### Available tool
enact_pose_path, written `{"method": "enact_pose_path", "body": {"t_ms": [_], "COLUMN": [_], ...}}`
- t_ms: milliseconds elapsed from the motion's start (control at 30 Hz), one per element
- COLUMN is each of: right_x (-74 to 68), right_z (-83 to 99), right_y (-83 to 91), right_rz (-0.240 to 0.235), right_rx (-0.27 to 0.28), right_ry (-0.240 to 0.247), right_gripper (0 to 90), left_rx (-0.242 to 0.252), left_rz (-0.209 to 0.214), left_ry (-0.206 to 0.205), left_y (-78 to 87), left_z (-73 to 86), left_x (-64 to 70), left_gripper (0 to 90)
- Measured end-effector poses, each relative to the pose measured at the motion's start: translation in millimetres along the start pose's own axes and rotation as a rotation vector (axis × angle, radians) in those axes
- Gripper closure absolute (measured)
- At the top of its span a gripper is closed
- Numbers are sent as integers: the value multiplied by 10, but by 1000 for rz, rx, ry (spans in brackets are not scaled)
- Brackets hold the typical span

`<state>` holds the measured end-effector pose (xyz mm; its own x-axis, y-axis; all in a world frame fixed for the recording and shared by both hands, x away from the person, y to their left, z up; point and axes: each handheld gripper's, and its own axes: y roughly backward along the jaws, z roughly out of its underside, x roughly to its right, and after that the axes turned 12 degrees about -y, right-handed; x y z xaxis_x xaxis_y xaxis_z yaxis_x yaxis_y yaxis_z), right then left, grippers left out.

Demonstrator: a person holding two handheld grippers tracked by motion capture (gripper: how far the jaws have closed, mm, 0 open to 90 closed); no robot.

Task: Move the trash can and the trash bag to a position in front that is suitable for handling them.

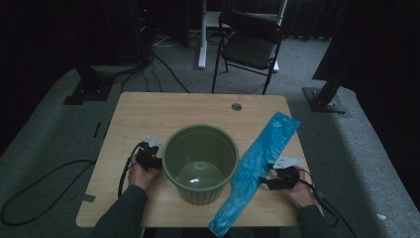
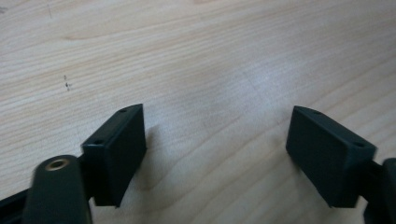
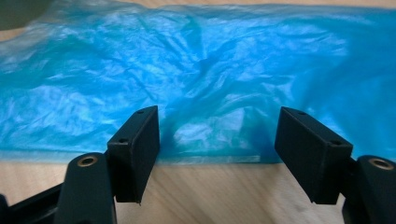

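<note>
We see a folded blue plastic bag lying flat and slantwise on the wooden table, just to the right of an upright olive-green bin. Our right gripper sits at the bag's near edge, jaws spread wide with the blue film just ahead of them. Our left gripper rests beside the bin, released over bare wood.
</note>
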<state>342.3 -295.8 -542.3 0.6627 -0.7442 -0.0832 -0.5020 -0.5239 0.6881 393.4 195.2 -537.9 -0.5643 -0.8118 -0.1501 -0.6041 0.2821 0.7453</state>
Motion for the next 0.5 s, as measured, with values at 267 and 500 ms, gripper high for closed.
{"method": "enact_pose_path", "body": {"t_ms": [267, 500], "right_x": [48, 66], "right_z": [-54, -113], "right_y": [173, 243], "right_rz": [-35, -69], "right_rx": [68, 124], "right_ry": [-157, -291], "right_gripper": [453, 463], "left_rx": [-12, -10], "left_rz": [36, 96], "left_ry": [-31, -19], "left_y": [55, 145], "left_z": [-6, -20], "left_x": [-22, -26], "left_gripper": [440, 548]}}
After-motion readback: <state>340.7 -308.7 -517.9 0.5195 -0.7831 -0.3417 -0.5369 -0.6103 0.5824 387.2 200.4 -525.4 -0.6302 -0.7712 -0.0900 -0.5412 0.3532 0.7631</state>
